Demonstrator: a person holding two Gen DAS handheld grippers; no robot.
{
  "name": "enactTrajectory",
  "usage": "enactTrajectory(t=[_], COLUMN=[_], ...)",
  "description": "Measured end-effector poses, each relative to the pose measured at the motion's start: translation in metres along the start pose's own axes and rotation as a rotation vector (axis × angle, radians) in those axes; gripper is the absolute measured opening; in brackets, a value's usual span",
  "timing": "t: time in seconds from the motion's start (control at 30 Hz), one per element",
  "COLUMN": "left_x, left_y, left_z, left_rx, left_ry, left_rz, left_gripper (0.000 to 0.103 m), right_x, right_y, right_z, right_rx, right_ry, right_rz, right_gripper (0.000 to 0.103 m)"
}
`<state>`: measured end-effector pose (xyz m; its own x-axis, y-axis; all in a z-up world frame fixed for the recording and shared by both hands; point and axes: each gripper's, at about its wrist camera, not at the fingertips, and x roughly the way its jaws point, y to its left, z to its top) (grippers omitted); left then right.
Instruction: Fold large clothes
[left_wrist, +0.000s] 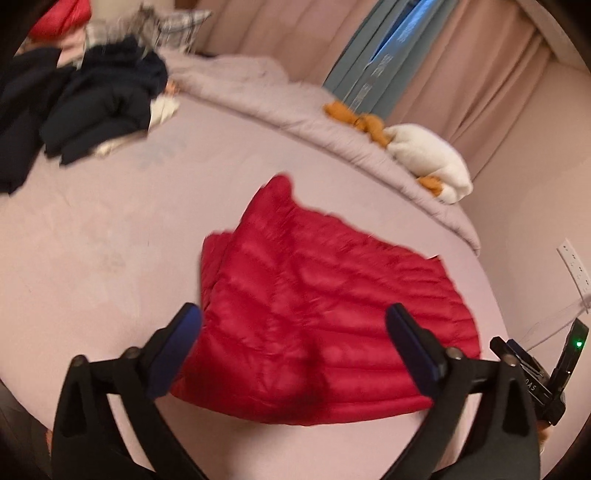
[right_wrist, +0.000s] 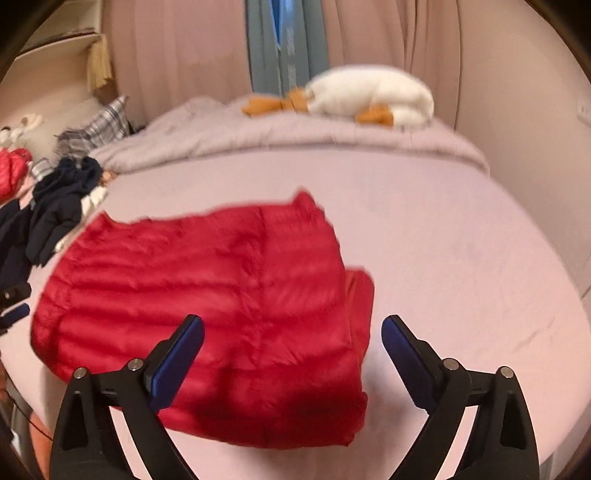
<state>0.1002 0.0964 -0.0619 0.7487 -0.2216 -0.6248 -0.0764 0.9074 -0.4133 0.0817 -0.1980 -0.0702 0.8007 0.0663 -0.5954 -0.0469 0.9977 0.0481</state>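
Note:
A red quilted puffer jacket (left_wrist: 317, 295) lies folded flat on the pink bed sheet (left_wrist: 92, 240); it also shows in the right wrist view (right_wrist: 207, 295). My left gripper (left_wrist: 293, 317) is open and empty, hovering above the jacket's near edge. My right gripper (right_wrist: 291, 328) is open and empty above the jacket's right part. The right gripper's tip shows at the right edge of the left wrist view (left_wrist: 517, 362); the left gripper's tip shows at the left edge of the right wrist view (right_wrist: 14, 302).
A pile of dark navy clothes (left_wrist: 85, 99) lies at the far left of the bed (right_wrist: 55, 206). A white and orange plush toy (left_wrist: 424, 155) rests on the rolled grey duvet (right_wrist: 295, 136). Curtains and a wall stand behind.

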Motion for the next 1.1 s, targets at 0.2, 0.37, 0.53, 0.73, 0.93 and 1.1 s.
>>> enactTrajectory(t=[0.2,0.37,0.53,0.73,0.93,1.1], left_x=[-0.03,-0.038,-0.035,-0.035,-0.037,-0.035], left_y=[-0.033,-0.051,-0.056,-0.059,-0.056,-0.053], left_z=[0.001,-0.01,-0.026,-0.039,-0.045,-0.049], left_rx=[0.059,0.128,0.166,0.214,0.215,0.209], left_ry=[-0.061,-0.1,-0.061,-0.039,-0.023,-0.006], left_rz=[-0.021,0.079,0.092,0.129,0.147,0.155], left_gripper=[0.103,0.103,0.103,0.103,0.103,0.103], right_x=[-0.038,-0.058,-0.072,-0.077,-0.079,-0.08], right_y=[0.022,0.038,0.05,0.058,0.061,0.062], right_z=[0.011,0.011,-0.001,-0.011,-0.014,-0.017], right_rx=[-0.021,0.023,0.017,0.023,0.034,0.051], right_ry=[-0.102,-0.137,-0.165,-0.166,-0.176,-0.176], right_rz=[0.066,0.117,0.115,0.069,0.057,0.056], right_gripper=[0.101,0.102,0.102,0.102,0.102,0.102])
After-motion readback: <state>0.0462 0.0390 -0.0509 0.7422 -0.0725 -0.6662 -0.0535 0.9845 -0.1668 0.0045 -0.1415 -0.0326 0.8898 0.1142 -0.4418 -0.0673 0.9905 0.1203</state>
